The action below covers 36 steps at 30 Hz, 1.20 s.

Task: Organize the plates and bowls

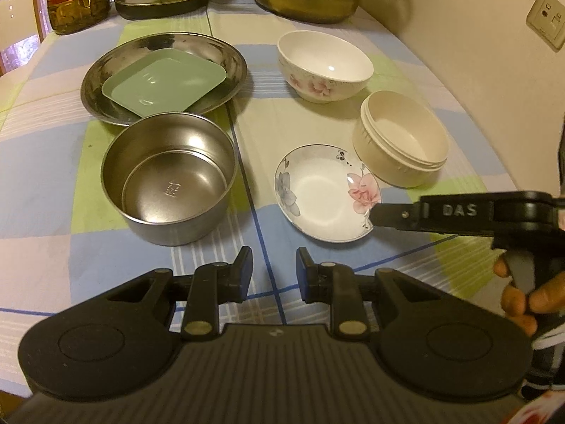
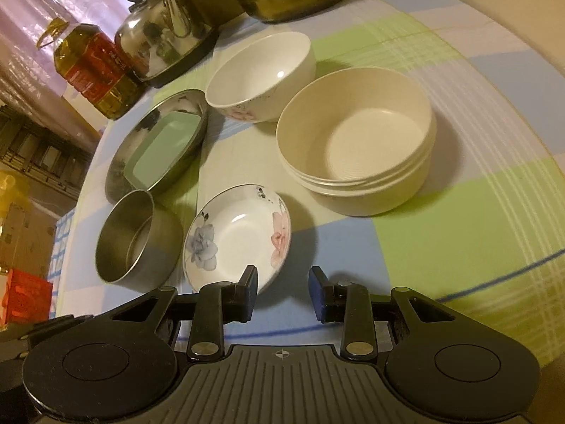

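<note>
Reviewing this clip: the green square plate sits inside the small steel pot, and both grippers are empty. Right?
Not quite. The green square plate lies in the wide, shallow steel dish, not the small steel pot, which is empty; the left wrist view shows it. The left gripper and right gripper are indeed empty.

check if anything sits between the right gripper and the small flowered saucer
Nothing visible does. The right gripper hangs open just at the near rim of the small flowered saucer, with only bare checked tablecloth between them. The steel pot stands beside the saucer, off that line.
</note>
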{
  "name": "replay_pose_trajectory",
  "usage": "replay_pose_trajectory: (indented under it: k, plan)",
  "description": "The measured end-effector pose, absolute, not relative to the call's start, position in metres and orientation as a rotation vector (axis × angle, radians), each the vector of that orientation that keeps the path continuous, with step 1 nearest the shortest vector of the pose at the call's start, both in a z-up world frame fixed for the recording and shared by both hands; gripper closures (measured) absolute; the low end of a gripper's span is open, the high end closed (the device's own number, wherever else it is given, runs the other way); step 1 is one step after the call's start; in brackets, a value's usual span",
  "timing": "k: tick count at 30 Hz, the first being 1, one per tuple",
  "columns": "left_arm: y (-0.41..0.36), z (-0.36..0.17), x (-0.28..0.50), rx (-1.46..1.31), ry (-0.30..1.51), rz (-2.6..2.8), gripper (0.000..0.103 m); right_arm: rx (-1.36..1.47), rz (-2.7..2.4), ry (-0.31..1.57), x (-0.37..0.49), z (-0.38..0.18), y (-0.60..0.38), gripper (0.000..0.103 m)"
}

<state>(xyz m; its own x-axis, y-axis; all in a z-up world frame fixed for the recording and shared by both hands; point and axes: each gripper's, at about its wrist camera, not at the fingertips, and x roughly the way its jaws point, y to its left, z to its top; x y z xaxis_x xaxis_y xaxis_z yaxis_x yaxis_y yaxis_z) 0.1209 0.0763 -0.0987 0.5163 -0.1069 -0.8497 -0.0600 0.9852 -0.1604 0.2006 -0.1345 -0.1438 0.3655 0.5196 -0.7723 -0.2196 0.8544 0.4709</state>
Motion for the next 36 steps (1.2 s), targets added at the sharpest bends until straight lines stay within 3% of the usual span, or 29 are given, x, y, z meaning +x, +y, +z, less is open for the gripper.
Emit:
replay_pose_trajectory:
  k: [9, 14, 30, 36]
  plan:
    - [0.079, -0.101, 0.13, -0.177, 1.041, -0.031, 0.08, 0.287, 0.48, 1.102, 0.215, -0.152, -0.122, 0.071]
    - [0.079, -0.103, 0.134, -0.182, 1.046, -0.029, 0.08, 0.246, 0.52, 1.115, 0.215, -0.154, -0.118, 0.091]
    - [0.055, -0.112, 0.134, -0.173, 1.058, -0.077, 0.08, -0.105, 0.705, 1.059, 0.201, -0.142, -0.131, 0.091]
    - [0.038, -0.116, 0.141, -0.168, 1.054, -0.106, 0.08, -0.011, 0.663, 1.068, 0.204, -0.143, -0.146, 0.091]
